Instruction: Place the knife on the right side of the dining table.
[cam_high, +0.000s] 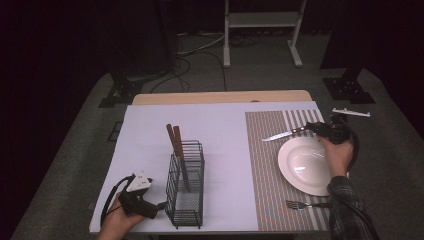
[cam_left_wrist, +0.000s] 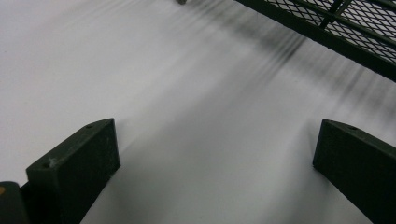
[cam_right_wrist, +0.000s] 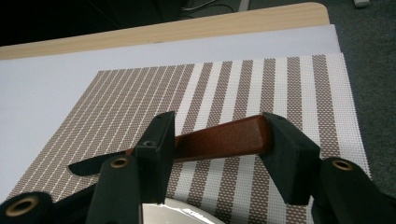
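A knife (cam_high: 282, 134) with a red-brown wooden handle (cam_right_wrist: 219, 137) lies on the striped placemat (cam_high: 265, 165), just beyond a white plate (cam_high: 286, 165). My right gripper (cam_high: 325, 129) is at the handle end. In the right gripper view the handle lies crosswise between the jaws of this gripper (cam_right_wrist: 218, 128), which stand apart and do not press on it. My left gripper (cam_high: 159, 205) rests near the table's front left edge beside a black wire basket (cam_high: 186, 185). In its own view the left gripper (cam_left_wrist: 217, 128) is wide open over bare white cover.
Two wooden-handled utensils (cam_high: 175, 140) stand in the basket. A fork (cam_high: 300, 204) lies on the placemat in front of the plate. The basket's mesh wall (cam_left_wrist: 355, 32) is close ahead of the left jaws. A white bar (cam_high: 351, 112) lies off the table's far right corner.
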